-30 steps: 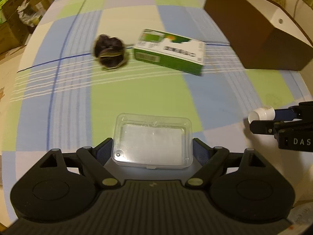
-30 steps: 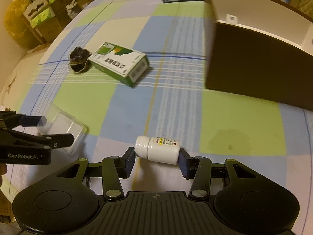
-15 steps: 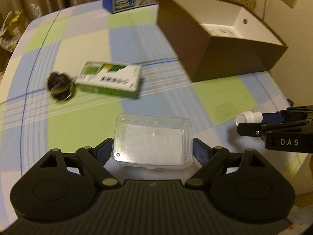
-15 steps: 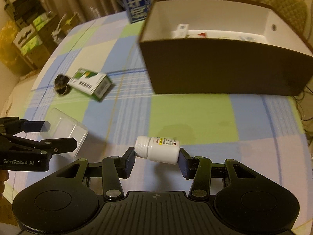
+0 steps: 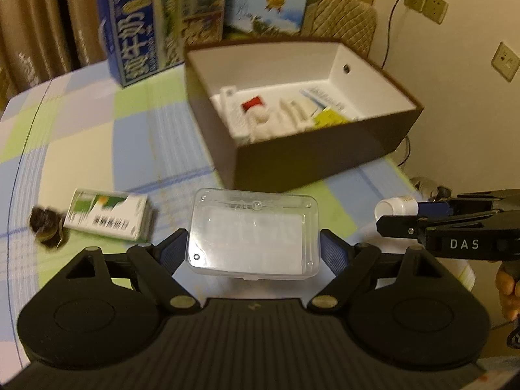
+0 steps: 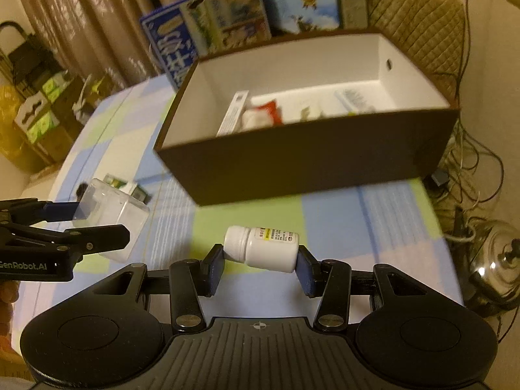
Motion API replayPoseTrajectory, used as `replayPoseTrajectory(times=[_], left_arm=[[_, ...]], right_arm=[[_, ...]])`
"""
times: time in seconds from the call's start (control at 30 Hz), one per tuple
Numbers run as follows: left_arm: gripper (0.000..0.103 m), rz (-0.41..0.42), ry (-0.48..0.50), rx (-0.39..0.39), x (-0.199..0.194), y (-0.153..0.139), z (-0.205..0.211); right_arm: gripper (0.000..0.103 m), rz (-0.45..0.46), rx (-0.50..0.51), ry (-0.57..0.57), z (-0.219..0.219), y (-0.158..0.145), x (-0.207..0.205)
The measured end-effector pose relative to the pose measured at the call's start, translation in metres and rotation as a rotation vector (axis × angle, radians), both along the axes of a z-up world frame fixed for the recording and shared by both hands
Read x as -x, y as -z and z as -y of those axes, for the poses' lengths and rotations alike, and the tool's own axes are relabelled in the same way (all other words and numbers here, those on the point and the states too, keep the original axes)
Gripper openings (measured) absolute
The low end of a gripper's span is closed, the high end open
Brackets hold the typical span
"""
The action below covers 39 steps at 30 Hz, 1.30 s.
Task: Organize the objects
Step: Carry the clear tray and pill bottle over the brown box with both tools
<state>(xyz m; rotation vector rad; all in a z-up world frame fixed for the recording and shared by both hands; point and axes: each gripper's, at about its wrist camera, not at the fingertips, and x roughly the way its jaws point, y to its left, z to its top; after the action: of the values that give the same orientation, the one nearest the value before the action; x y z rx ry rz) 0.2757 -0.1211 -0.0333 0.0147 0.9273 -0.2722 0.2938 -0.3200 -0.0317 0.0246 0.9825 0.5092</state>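
The clear plastic case (image 5: 253,232) is pinched by its short ends in my left gripper (image 5: 254,249), up above the table (light, slick, probably flexes). My right gripper (image 6: 260,261) clamps the pill bottle (image 6: 262,248) cap-to-base; brown box (image 6: 305,159) just ahead.

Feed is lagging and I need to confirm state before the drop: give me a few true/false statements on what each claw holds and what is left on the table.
1. The left claw is shut on the clear plastic case. True.
2. The right claw is open. False: it grips the white pill bottle end to end.
3. The brown box is empty. False: several items already lie inside.
4. The green medicine box lies on the table. True.
5. The pill bottle is uncapped. False: its white cap is on.
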Motion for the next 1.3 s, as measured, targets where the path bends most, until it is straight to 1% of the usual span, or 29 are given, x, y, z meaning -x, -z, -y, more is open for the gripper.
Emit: replayPoseTrajectory(times=[0.23,0.43,0.67,0.77,0.83,0.9,1.03,1.3], left_arm=[[0.083,0.047,0.01,0.011,-0.029,-0.016,0.029],[0.083,0.075,-0.002,0.012,-0.061,-0.026,0.046],[0.083,0.073,-0.026,0.008,-0.113,-0.03,0.064],[0.083,0.069,-0.033,0.01,-0.135,-0.03,0.071],[0.083,0.069,-0.032,0.018,-0.151,-0.028,0.075],[0.083,0.065,-0.034,0.009,-0.167,-0.025,0.08],[0.083,0.048,-0.03,0.006,-0.199,-0.015,0.09],[0.083,-0.002,-0.025,-0.024,-0.253,0.015,0.104]], right_arm=[[0.044,0.053,-0.029,0.011,0.023,-0.023,-0.03],[0.044,0.093,-0.039,0.014,0.036,-0.035,-0.062],[0.044,0.143,-0.055,0.026,0.043,-0.047,-0.11],[0.044,0.15,-0.062,0.027,0.042,-0.049,-0.133],[0.044,0.148,-0.057,0.026,0.04,-0.046,-0.149],[0.044,0.145,-0.05,0.025,0.037,-0.041,-0.163],[0.044,0.113,-0.026,0.036,0.033,-0.025,-0.197],[0.044,0.062,0.007,0.048,0.028,0.001,-0.247]])
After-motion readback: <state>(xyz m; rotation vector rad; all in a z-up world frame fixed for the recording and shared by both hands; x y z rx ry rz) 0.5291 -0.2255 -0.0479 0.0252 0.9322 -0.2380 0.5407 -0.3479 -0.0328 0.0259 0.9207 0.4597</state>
